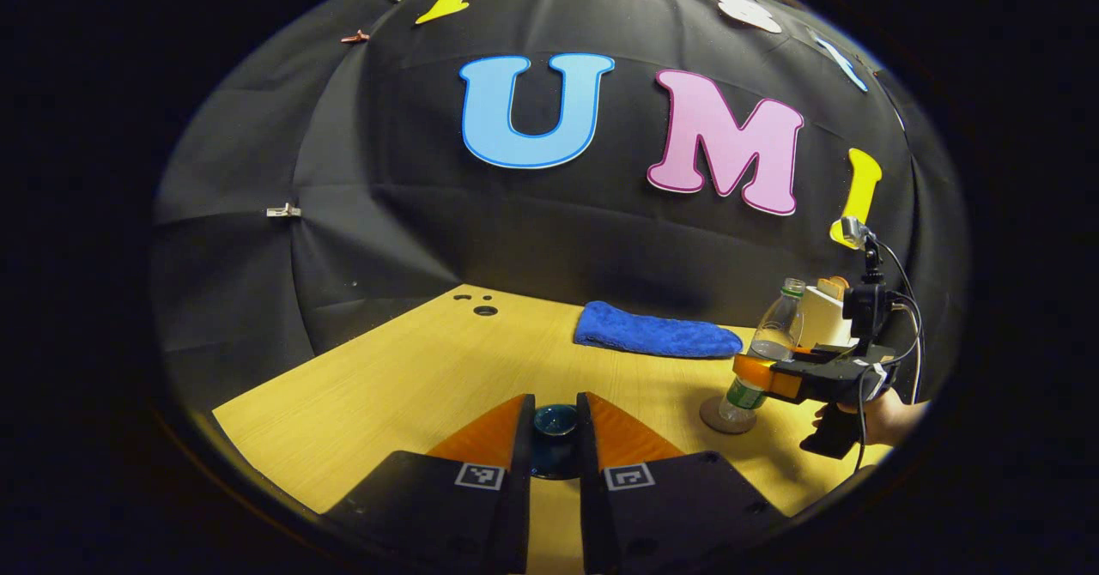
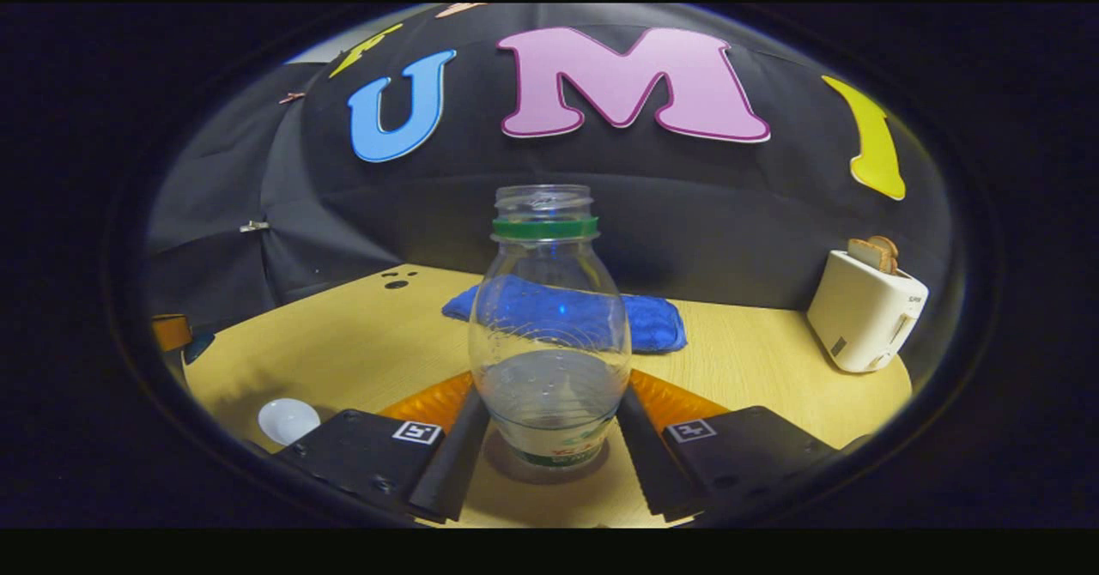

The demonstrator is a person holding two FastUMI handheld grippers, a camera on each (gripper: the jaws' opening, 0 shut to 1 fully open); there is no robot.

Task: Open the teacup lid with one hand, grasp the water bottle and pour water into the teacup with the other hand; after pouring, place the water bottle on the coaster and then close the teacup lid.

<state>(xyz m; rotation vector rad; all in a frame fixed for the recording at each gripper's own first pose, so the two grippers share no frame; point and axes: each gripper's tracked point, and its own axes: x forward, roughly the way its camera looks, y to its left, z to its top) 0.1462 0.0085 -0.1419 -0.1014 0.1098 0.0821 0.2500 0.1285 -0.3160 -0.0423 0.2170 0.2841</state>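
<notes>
My left gripper [image 1: 555, 427] is shut on the dark blue teacup lid [image 1: 554, 423], which fills the gap between both fingers above the wooden table [image 1: 386, 386]. The clear water bottle [image 2: 549, 343] has a green neck ring, no cap and a little water. It stands upright on a round brown coaster [image 1: 713, 420]. My right gripper [image 2: 549, 438] grips its lower body, one finger pressing each side. The left gripper view shows that gripper [image 1: 755, 378] at the far right with a hand [image 1: 889, 412] behind it. A white rounded object [image 2: 288, 420], perhaps the teacup, lies low left.
A folded blue towel [image 2: 652, 322] lies at the back of the table behind the bottle. A white toaster [image 2: 863, 313] holding bread slices stands at the back right. Small holes [image 1: 485, 310] mark the table's far left corner.
</notes>
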